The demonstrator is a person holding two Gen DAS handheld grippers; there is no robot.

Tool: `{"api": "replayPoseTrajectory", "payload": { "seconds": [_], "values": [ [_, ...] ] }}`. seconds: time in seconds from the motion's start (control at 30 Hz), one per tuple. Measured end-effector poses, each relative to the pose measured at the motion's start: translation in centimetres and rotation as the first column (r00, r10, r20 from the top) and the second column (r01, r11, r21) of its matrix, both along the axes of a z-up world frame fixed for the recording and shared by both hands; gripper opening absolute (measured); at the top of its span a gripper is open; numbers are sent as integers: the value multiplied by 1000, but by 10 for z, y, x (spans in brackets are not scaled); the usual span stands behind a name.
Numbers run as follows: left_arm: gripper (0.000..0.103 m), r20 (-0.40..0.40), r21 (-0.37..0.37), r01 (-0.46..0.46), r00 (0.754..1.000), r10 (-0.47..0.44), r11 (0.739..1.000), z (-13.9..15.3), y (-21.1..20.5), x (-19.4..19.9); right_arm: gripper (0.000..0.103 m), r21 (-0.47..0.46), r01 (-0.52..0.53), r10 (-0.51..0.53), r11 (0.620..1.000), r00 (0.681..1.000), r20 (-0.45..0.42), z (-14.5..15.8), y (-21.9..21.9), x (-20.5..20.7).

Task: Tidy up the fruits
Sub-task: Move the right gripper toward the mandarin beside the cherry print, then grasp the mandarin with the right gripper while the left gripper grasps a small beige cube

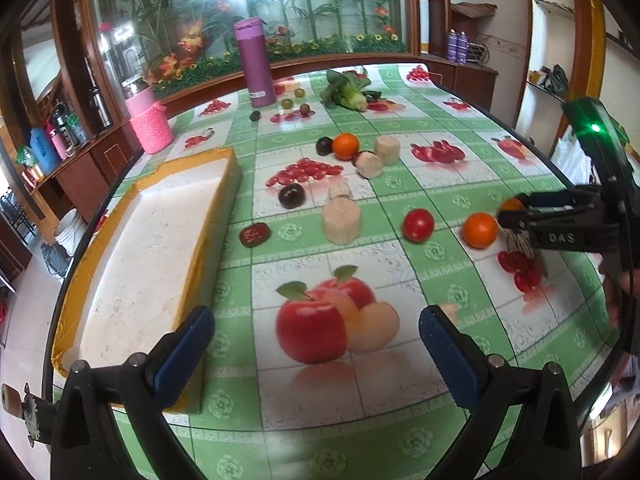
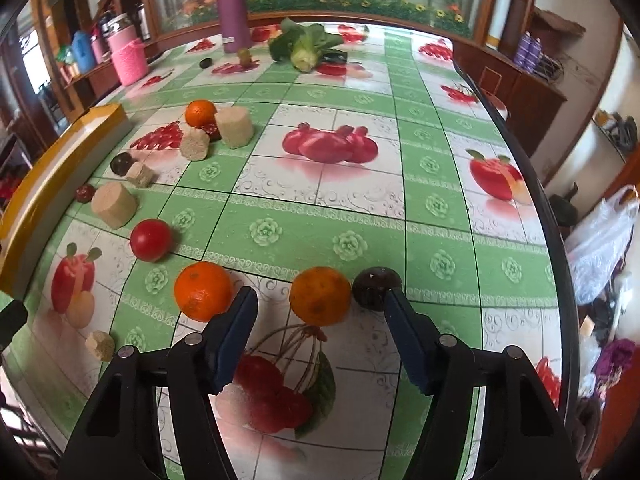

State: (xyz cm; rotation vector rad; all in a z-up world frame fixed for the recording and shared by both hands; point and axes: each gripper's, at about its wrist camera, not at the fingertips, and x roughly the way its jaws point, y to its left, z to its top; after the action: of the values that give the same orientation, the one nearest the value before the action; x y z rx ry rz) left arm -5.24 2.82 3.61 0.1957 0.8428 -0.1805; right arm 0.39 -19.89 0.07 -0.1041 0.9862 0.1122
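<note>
My right gripper (image 2: 320, 300) is open, its fingers on either side of an orange (image 2: 320, 295) on the table; a dark plum (image 2: 374, 288) lies just right of it and a second orange (image 2: 203, 290) just left. In the left wrist view the right gripper (image 1: 508, 212) sits at the right by an orange (image 1: 479, 230). My left gripper (image 1: 316, 328) is open and empty above the table's near part, beside the white foam tray (image 1: 160, 248) with yellow rim. A red tomato (image 1: 418, 225), a dark plum (image 1: 291, 195), a red date (image 1: 253, 235) and a far orange (image 1: 345, 146) lie about.
Beige cylinder blocks (image 1: 341, 220) (image 1: 387, 149) stand among the fruit. A purple flask (image 1: 255, 62), leafy greens (image 1: 347, 90) and a pink basket (image 1: 151, 128) stand at the far end. The table edge runs close on the right (image 2: 552, 216).
</note>
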Motion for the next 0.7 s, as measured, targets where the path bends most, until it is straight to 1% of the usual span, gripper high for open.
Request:
{"api": "replayPoseTrajectory", "payload": {
  "seconds": [0.07, 0.1, 0.13, 0.2, 0.27, 0.37, 0.5, 0.7],
  "values": [
    [103, -7, 4, 22, 1000, -22, 1000, -1, -6, -1, 63, -61, -25, 25, 998, 1000, 1, 0, 4, 5],
    [103, -13, 12, 36, 999, -36, 999, -2, -9, -3, 56, -91, -33, 33, 995, 999, -5, 0, 5, 6],
    [103, -17, 20, 46, 999, -46, 999, -2, -12, -3, 46, -99, -41, 40, 994, 999, -12, 2, 5, 6],
    [103, -18, 33, 65, 998, -64, 997, -3, -15, -7, 41, -56, -32, 31, 998, 999, -26, 10, -2, -1],
    [103, -19, 41, 77, 997, -76, 996, -3, -16, -11, 41, 27, -31, 32, 999, 999, -8, 18, -10, -11],
    [103, -35, 44, 78, 996, -77, 996, -6, -15, -14, 41, 121, -27, 32, 992, 999, -38, 15, -16, -16],
    [103, -65, 37, 72, 995, -70, 997, -10, -15, -11, 41, 135, 2, 10, 991, 996, -89, -6, -17, -5],
    [103, -90, -1, 70, 994, -70, 998, -10, -15, -8, 40, 170, 0, 13, 985, 997, -74, -10, -15, 11]
  ]
}}
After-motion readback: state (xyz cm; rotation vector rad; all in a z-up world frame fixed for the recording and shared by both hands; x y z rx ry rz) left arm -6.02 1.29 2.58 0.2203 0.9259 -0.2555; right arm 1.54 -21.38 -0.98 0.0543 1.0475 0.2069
